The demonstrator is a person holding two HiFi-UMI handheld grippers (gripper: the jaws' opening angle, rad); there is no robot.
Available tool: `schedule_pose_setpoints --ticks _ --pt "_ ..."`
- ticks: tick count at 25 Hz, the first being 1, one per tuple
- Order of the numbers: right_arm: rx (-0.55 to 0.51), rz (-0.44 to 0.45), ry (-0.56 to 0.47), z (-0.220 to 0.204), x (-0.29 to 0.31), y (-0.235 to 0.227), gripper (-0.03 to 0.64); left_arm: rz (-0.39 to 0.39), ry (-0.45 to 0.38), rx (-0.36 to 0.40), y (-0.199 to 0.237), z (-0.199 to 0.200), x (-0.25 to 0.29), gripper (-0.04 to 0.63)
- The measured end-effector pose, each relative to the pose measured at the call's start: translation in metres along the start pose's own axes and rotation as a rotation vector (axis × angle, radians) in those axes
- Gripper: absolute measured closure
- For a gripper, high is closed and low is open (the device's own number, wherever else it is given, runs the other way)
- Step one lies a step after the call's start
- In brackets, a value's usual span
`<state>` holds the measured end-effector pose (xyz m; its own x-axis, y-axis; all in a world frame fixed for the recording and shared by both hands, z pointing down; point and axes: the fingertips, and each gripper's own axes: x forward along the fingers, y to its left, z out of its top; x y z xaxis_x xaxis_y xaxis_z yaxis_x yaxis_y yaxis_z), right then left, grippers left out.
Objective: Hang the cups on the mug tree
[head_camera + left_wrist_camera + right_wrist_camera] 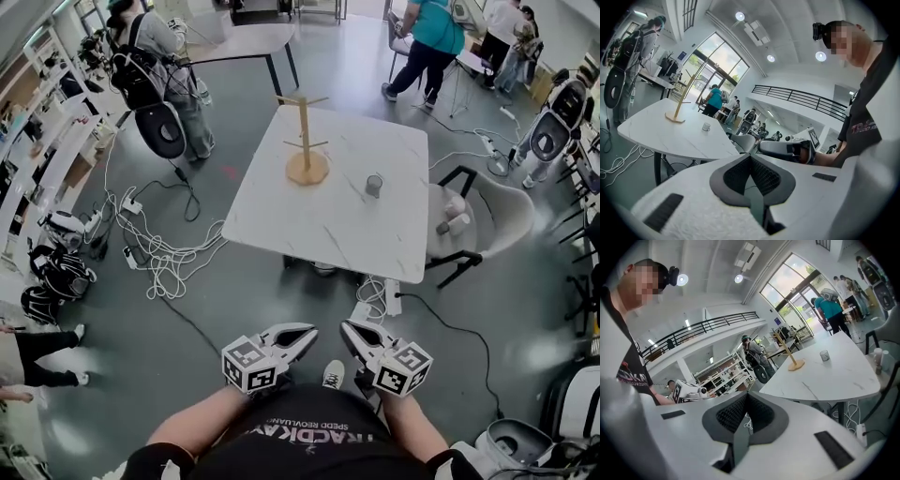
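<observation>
Left gripper [307, 332] and right gripper [348, 330]: both closed, both empty

Both are held low in front of the person's body, side by side over the grey floor [159, 328], well short of the table [309, 225]. Each gripper view shows its ribbed pads pressed together at the tip with nothing between them.

Cup [374, 185]: one, small and grey, upright on the white marble-pattern table, right of centre.

Mug tree [306, 141]: wooden, with a round base and an upright post with bare pegs. It stands near the table's far edge, left of the cup and apart from it.

Chair [487, 220]: white, at the table's right side.

Cables [159, 253]: white, loose on the floor left of the table.
</observation>
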<state>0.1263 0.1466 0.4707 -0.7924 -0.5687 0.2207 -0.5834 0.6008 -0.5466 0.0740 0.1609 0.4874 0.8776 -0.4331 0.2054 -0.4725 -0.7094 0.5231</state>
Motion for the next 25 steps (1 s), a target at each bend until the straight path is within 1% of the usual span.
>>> schedule_pose_setpoints --ticks 3,10,25 --pt "0.002 -0.017 -0.022 0.008 0.02 0.002 0.607 -0.002 -0.002 0.0 0.019 0.009 -0.013 0.598" --pt "-0.009 -0.055 -0.036 0.016 0.059 0.01 0.607 -0.025 -0.01 0.001 0.05 0.023 -0.039 0.598" --pt "-0.021 -0.11 -0.054 0.019 0.136 0.033 0.607 -0.08 -0.003 0.02 0.109 0.048 -0.089 0.598"
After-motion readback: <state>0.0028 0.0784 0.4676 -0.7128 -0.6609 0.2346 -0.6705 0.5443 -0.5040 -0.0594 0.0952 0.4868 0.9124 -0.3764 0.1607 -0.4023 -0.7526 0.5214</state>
